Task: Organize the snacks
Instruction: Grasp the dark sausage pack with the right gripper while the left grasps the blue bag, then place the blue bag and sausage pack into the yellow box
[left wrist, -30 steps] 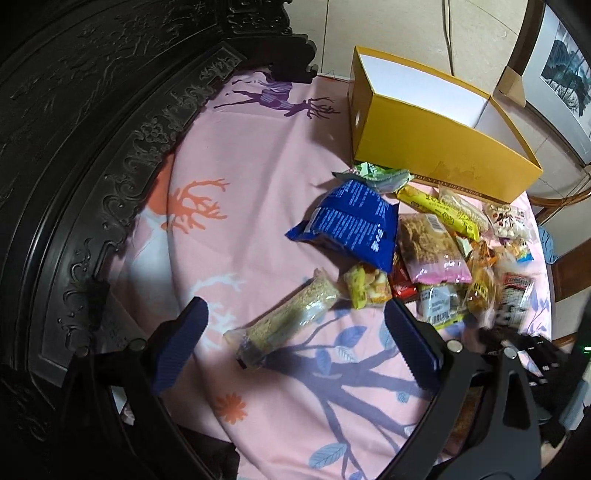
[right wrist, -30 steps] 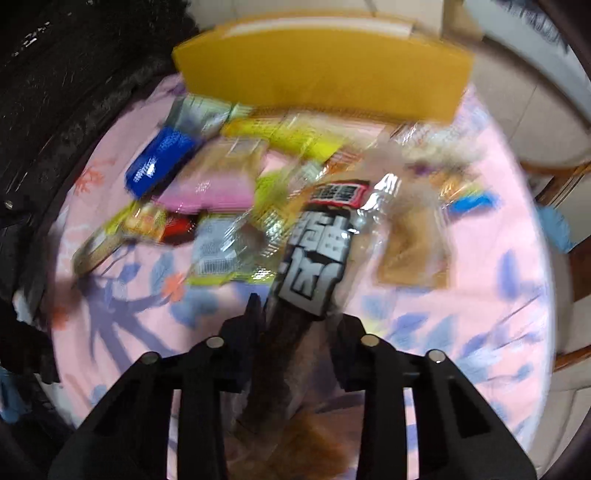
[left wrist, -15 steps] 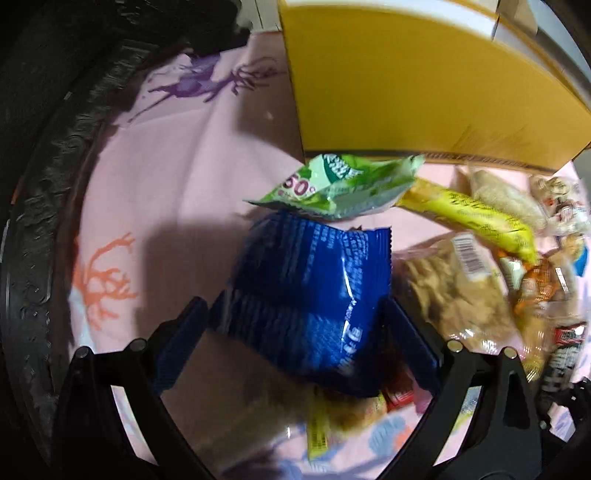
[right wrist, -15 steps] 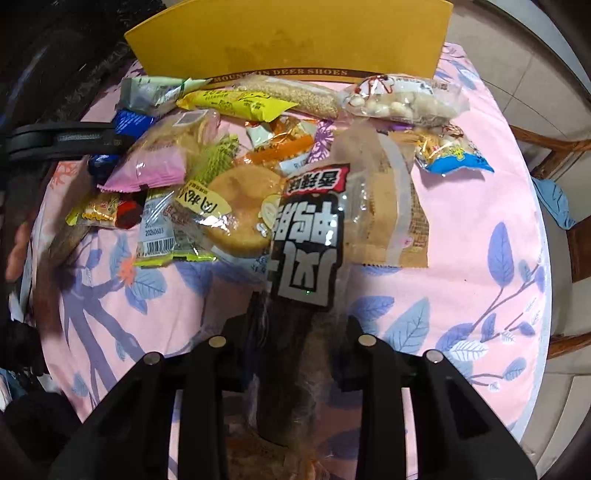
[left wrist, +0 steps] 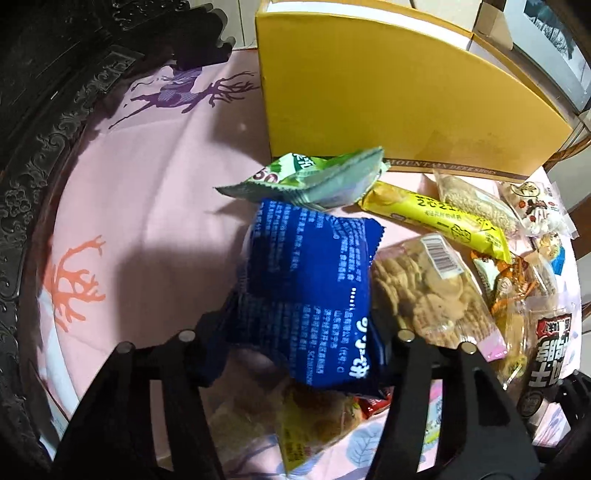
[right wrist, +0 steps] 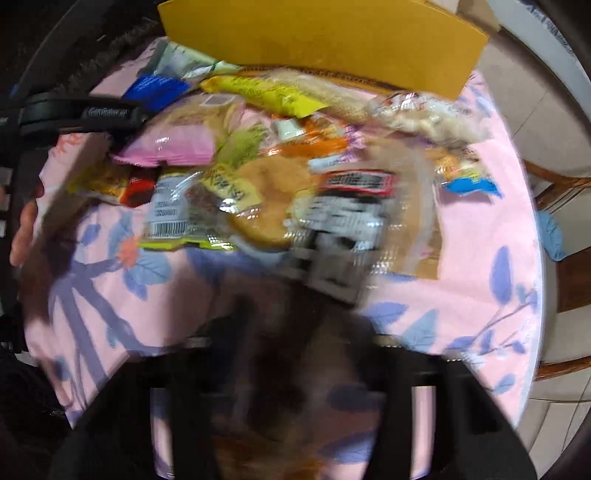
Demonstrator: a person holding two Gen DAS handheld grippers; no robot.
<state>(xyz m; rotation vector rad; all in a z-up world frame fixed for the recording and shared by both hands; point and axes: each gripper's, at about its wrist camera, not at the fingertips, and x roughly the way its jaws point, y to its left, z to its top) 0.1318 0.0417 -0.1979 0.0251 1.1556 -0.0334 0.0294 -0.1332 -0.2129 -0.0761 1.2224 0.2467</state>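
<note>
A blue snack packet sits between the fingers of my left gripper. Its jaws are closing and the pads press into the packet's sides, lifting its near end off the pink cloth. My right gripper is shut on a clear packet with a black label. That view is blurred, and the packet's lower end is hidden between the fingers. The same packet shows in the left wrist view. An open yellow cardboard box stands at the table's far side, behind the snack pile.
A green packet, a yellow bar, a clear biscuit bag and several other snacks crowd the cloth before the box. Dark carved wooden furniture lines the left. A wooden chair stands beyond the table's right edge.
My left gripper swung from the cracker stick to the blue packet, dropped over it, and its fingers came in on it. My right gripper sank a little with the black-labelled packet.
</note>
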